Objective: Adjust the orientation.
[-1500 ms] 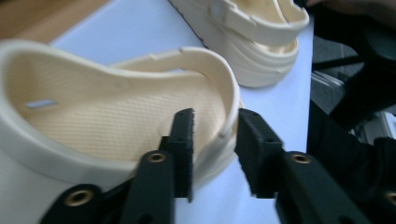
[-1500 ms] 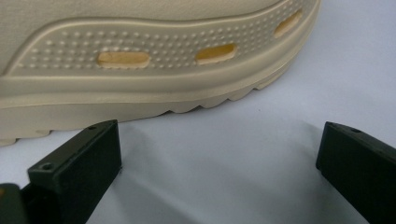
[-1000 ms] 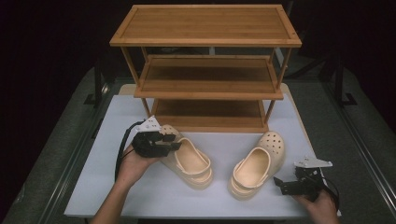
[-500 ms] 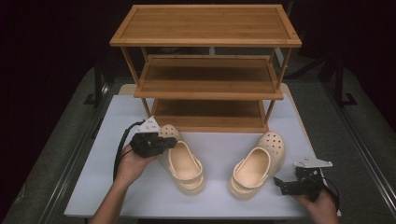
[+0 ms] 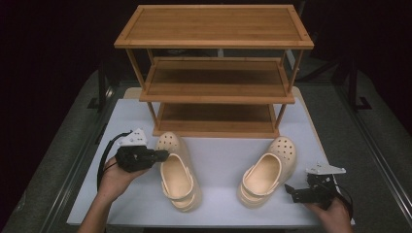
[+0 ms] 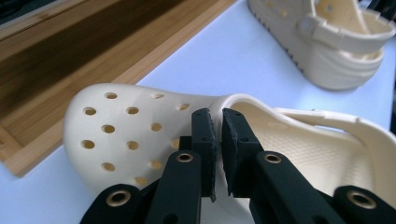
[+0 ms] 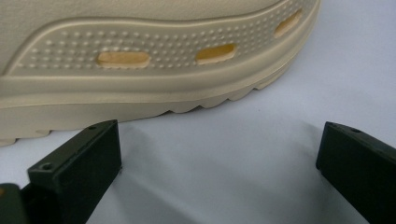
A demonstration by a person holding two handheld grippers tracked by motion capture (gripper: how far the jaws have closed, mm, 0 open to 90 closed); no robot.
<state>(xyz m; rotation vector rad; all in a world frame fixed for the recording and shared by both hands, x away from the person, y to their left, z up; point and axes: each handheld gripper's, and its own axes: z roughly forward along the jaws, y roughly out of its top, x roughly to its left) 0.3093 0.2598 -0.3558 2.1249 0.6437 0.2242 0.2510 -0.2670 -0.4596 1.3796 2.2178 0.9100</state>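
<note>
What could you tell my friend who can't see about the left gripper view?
The left gripper pinches the rim of a cream clog between its black fingers. Another clog lies beyond on the white table, beside a wooden shelf.

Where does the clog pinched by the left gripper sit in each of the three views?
High view: the left clog lies left of centre, toe toward the shelf rack.
Left gripper view: it spreads across the lower middle, upper rim between the jaws.
Right gripper view: not in it.
Shared landmark: the other clog.
</note>
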